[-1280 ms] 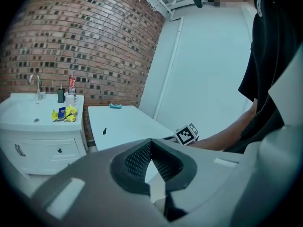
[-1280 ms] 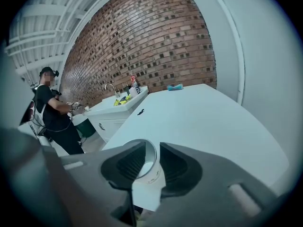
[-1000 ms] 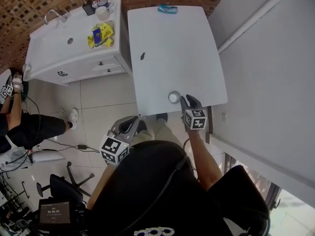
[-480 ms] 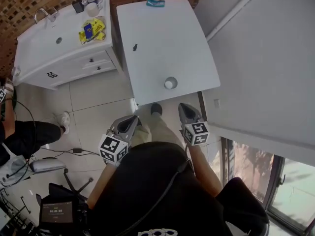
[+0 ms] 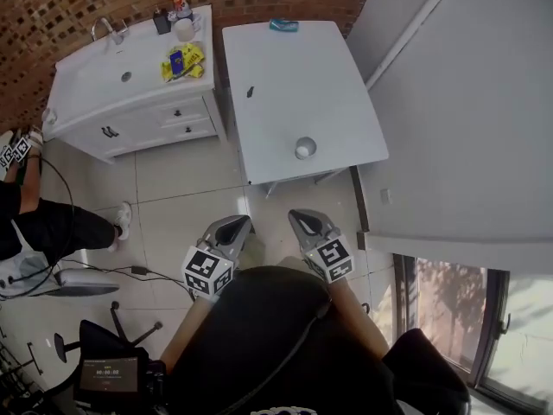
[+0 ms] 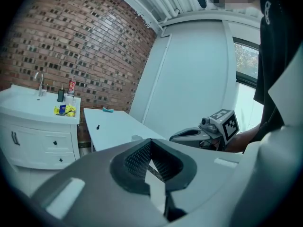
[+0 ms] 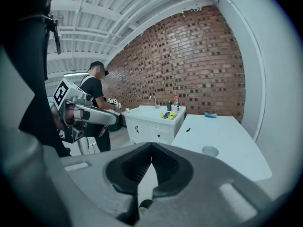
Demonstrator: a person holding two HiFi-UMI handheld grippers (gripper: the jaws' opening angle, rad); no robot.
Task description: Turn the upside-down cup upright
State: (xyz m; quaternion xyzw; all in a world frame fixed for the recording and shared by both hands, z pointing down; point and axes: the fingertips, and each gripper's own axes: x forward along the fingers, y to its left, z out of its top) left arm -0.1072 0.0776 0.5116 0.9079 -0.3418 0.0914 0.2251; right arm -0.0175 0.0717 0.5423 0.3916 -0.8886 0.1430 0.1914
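Note:
A small white cup (image 5: pixel 304 148) stands near the front edge of the white table (image 5: pixel 294 76), with its open mouth facing up. It shows small in the left gripper view (image 6: pixel 136 137) and in the right gripper view (image 7: pixel 209 151). Both grippers hang over the floor tiles, well short of the table and close to the person's body. My left gripper (image 5: pixel 226 229) is shut and holds nothing. My right gripper (image 5: pixel 302 220) is shut too and is also empty. Neither one touches the cup.
A white sink cabinet (image 5: pixel 130 85) with yellow packets (image 5: pixel 180 60) stands left of the table. A teal thing (image 5: pixel 283 25) lies at the table's far edge and a small black thing (image 5: pixel 251 92) mid-table. Another person (image 5: pixel 34 223) stands at the left. A grey wall (image 5: pixel 467 102) runs along the right.
My right gripper left the cup's side, drew back from the table edge and closed empty. My left gripper drew back as well. The cup stays where it was.

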